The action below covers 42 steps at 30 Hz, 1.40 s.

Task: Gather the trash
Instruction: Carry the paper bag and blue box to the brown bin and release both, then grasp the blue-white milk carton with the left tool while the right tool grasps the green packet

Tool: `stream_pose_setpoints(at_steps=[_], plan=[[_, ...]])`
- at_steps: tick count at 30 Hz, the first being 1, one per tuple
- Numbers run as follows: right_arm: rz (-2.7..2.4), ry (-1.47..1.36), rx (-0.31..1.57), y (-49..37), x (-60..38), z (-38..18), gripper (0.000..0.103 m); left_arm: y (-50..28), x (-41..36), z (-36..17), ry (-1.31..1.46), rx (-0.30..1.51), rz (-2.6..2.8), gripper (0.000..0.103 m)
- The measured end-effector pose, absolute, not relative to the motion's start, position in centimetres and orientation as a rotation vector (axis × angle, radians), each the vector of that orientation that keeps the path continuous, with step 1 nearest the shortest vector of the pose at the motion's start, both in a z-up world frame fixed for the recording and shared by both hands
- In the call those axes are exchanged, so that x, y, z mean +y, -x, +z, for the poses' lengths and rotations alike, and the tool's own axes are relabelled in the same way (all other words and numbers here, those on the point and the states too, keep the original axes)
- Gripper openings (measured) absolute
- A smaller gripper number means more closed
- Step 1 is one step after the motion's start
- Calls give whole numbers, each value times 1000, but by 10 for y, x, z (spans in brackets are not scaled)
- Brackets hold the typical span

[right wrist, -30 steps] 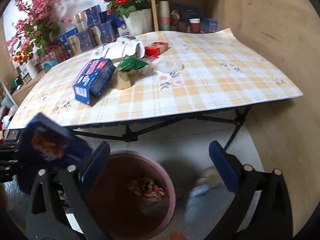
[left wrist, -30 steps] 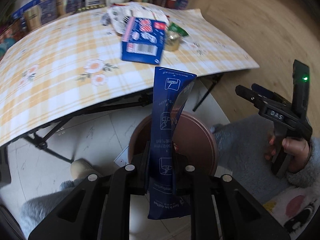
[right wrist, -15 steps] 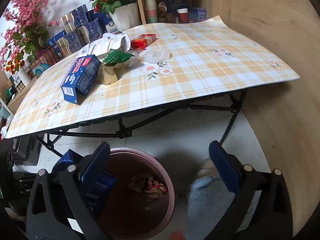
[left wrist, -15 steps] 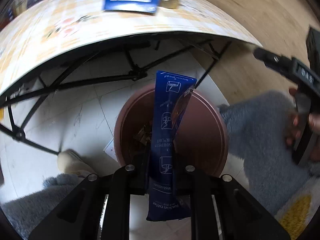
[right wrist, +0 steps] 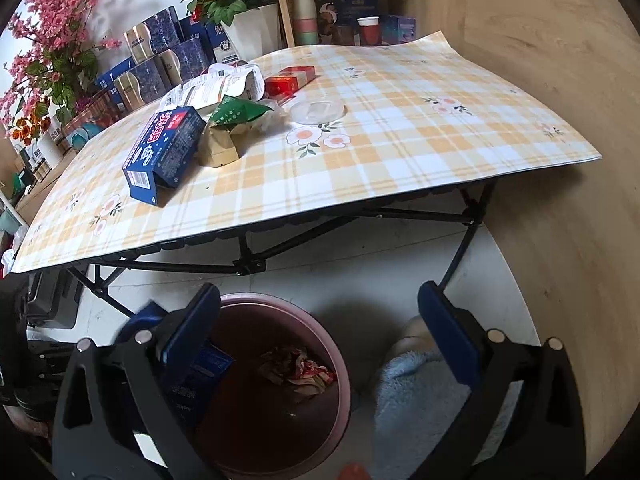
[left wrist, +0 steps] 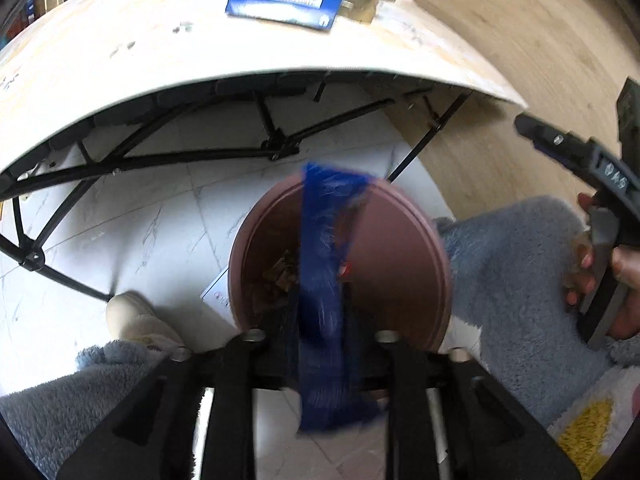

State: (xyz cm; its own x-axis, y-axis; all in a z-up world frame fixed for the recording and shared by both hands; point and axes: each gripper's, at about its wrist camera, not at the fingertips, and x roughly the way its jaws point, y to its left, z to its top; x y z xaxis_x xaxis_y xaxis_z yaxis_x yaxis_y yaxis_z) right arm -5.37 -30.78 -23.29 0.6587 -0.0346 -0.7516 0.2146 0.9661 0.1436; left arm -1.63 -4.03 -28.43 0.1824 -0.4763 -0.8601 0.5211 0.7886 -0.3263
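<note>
Here, left claw (left wrist: 320, 312) clamped on blue packet (left wrist: 326, 280) over bin (left wrist: 400, 248), right claw (right wrist: 320, 320) apart — crumpled wrappers (right wrist: 296, 372) inside.

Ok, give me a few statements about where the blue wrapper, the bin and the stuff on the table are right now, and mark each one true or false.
1. The left claw grips a blue wrapper above the pink bin. True.
2. The bin holds nothing. False: crumpled trash lies at its bottom.
3. The right claw is clamped on a red box. False: it is open with nothing in it; the red box sits on the table.
4. A blue box lies on the checked tablecloth. True.
5. The bin stands on the table. False: it stands on the floor, in front of the table.
</note>
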Motion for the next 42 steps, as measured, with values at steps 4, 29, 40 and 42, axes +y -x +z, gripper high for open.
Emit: stream_pose_setpoints(at_steps=[4,29,40,42], plan=[[-142,-230,843,54,-308,-233,97,17,-34,-271,-24,1109,-664,66],[25,-382,857,25,-325,-215,98,-55,-46,-191,2,852,-503,97],[-90,-269,847,14,-332,-211,97,-123,-122,-190,-249,829,-435,97],[-81,-257,858,11,-332,-211,97,-133,-132,-196,-285,846,-427,97]])
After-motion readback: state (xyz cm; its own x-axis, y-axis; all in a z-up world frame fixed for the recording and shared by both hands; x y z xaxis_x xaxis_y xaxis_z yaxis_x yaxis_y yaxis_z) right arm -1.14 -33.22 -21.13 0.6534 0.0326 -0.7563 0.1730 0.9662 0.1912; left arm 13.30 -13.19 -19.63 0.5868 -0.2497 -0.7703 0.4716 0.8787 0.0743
